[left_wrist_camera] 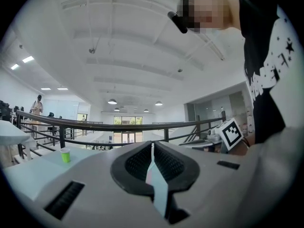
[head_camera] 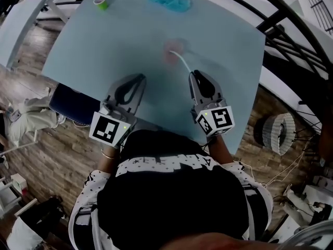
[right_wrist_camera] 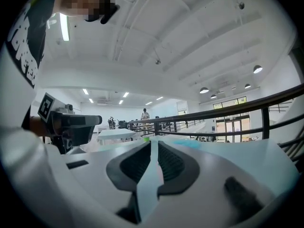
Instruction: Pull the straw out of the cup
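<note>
Nothing pulled yet, folks: the straw [head_camera: 182, 60] is sitting in the cup [head_camera: 171, 50], which is standing out on the pale desk [head_camera: 104, 51] ahead of the person, and the straw is leaning out over the rim toward the near right. So the whole job is looking undone: the grasp and the pull are both waiting.

The right gripper [head_camera: 192, 74] is lying low over the desk, pointing forward, its tip sitting just beside the straw's free end (from above I can't tell whether they are touching). Its own view is showing the jaws drawn together to a thin slit with no straw between them. The left gripper [head_camera: 141, 77] is resting alongside, well apart from the cup and angling in toward it, jaws likewise closed on nothing.

By my reading, the right one is lining up to take the straw, and it is needing to open first.
</note>
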The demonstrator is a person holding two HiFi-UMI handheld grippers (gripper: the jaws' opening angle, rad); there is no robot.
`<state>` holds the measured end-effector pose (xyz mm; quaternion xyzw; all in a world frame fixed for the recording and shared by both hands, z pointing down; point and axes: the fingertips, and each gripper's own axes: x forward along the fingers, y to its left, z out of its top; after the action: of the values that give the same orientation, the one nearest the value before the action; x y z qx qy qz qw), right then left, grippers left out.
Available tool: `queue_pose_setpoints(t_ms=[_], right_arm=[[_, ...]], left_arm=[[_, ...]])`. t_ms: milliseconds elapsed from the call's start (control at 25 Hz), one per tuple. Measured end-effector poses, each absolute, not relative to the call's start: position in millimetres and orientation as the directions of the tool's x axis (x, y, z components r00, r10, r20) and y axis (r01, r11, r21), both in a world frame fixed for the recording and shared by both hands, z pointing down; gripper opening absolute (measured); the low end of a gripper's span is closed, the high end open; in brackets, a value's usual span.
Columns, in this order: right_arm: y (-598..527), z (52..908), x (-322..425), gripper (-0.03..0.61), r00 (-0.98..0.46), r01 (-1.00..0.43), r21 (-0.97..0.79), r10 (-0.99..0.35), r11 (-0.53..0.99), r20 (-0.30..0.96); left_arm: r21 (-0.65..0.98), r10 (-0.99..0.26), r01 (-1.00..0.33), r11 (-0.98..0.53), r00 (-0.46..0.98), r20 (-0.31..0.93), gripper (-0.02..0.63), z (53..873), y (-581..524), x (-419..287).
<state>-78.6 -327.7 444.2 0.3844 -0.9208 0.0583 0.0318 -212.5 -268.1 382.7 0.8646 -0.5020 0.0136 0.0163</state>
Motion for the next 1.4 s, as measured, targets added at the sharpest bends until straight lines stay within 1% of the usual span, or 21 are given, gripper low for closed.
queue_pose_setpoints(t_ms=[160,200,240,280,560,960,1400], right_arm=[[-330.2,452.8,-74.0,0.035,-0.693,-0.721,-0.079,-0.713,0.689,0.108],[-331.0,454.7,-73.5,0.052,-0.694,-0.72,-0.079,-0.711,0.69,0.111],[-332.2,456.7,-73.5,0.095,-0.696,-0.718,-0.08,-0.709,0.692,0.117],[-333.6,459.0,-74.2,0.106,-0.698,-0.715,-0.081,-0.705,0.694,0.125],[-339.6,472.9,-78.7,0.106,-0.712,-0.7,-0.084,-0.685,0.709,0.156],[-350.6,477.5,-95.4,0.106,-0.728,-0.683,-0.078,-0.666,0.727,0.163],[-360.4,479.8,-103.3,0.106,-0.721,-0.692,-0.113,-0.674,0.713,0.162]], left_arm=[[0.013,-0.871,-0.872,-0.49,0.49,0.047,0.026,383.6,-267.5,-211.3],[0.011,-0.871,-0.873,-0.488,0.488,0.049,0.026,383.3,-268.0,-210.5],[0.009,-0.872,-0.873,-0.487,0.487,0.05,0.026,382.9,-269.0,-209.9],[0.005,-0.872,-0.874,-0.487,0.486,0.051,0.026,382.7,-270.1,-209.5],[-0.005,-0.875,-0.876,-0.482,0.481,0.053,0.026,382.9,-272.1,-205.9],[-0.014,-0.882,-0.883,-0.469,0.467,0.061,0.026,381.6,-272.7,-212.4],[-0.012,-0.901,-0.903,-0.43,0.429,0.067,0.026,381.6,-264.7,-228.6]])
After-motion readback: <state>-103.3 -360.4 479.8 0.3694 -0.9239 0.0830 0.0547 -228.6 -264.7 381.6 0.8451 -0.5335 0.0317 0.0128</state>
